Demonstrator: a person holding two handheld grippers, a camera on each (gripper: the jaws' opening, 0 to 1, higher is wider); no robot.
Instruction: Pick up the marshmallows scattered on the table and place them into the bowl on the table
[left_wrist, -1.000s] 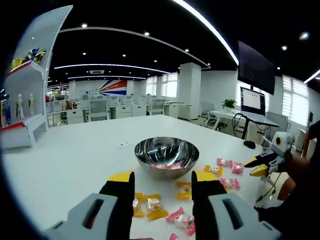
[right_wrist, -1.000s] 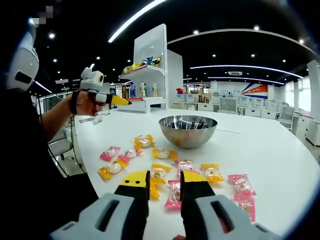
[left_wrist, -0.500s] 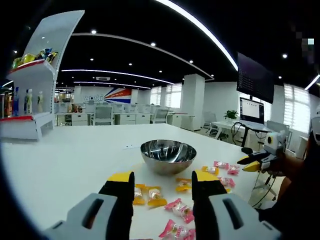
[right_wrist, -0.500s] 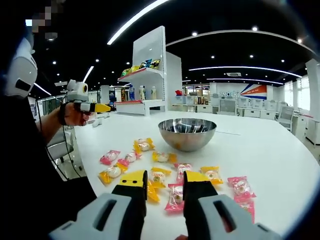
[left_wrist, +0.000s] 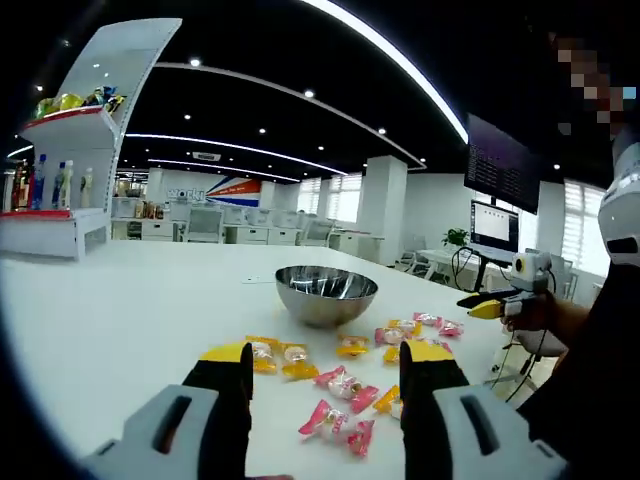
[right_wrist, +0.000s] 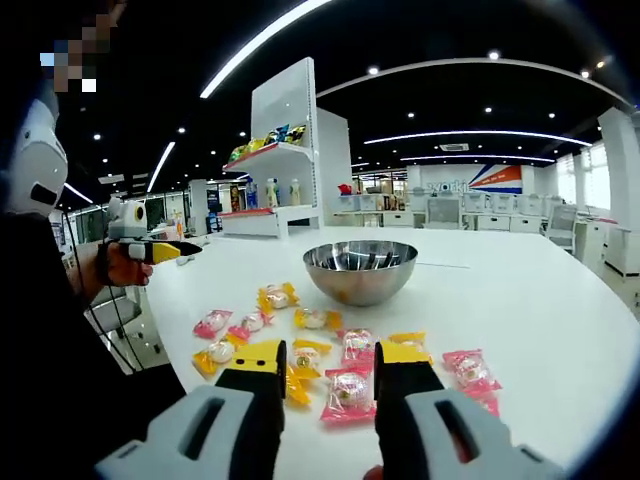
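Note:
A shiny steel bowl stands on the white table. Wrapped marshmallows, yellow and pink, lie scattered on the table in front of it. My left gripper hovers short of them, open, with nothing between its jaws. My right gripper is open too, above a pink marshmallow that lies on the table. More marshmallows, such as a yellow one and a pink one, lie around. Inside the bowl I can make out nothing clearly.
A hand holds the other gripper off the table's right edge in the left gripper view. The left one shows at the left in the right gripper view. A white shelf unit stands behind the table. Bare tabletop stretches beyond the bowl.
Both views have drawn back from the bowl and sit lower, so more marshmallows show in front of the left gripper. The right gripper's jaws have spread a little wider.

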